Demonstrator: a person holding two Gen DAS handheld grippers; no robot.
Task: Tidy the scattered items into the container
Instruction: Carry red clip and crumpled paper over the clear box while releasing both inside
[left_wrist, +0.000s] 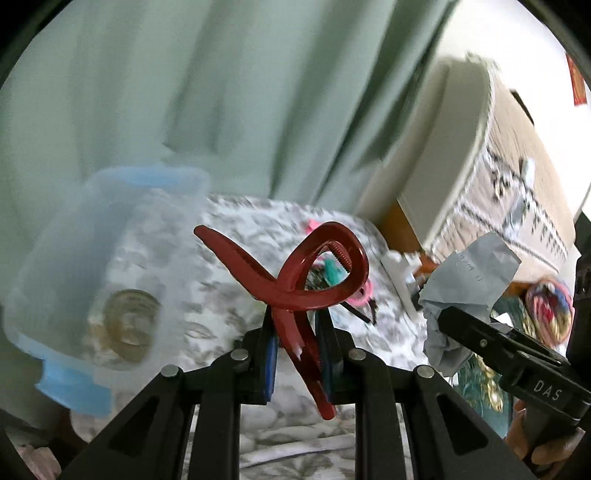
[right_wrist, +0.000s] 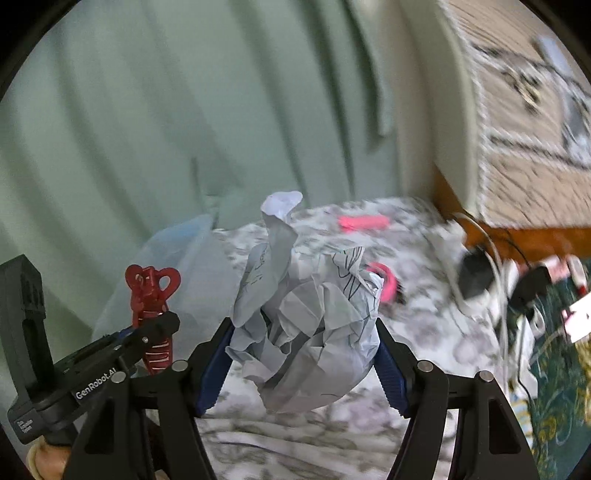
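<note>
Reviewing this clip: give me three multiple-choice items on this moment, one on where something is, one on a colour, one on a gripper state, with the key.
1. Where is the clear plastic container relative to the left gripper?
A. To its left on the patterned bedspread
B. To its right by the wall
C. Directly under it

2. What colour is the hair clip in the left gripper?
A. Pink
B. Dark red
C. Teal

3. What is the right gripper doing?
A. Open and holding nothing
B. Shut on a pink item
C. Shut on the crumpled paper

Key: 1 A, the left wrist view shows the container left of the fingers; 2 B, the looped clip between the pads is dark red; 3 C, both pads press the sides of the paper ball.
</note>
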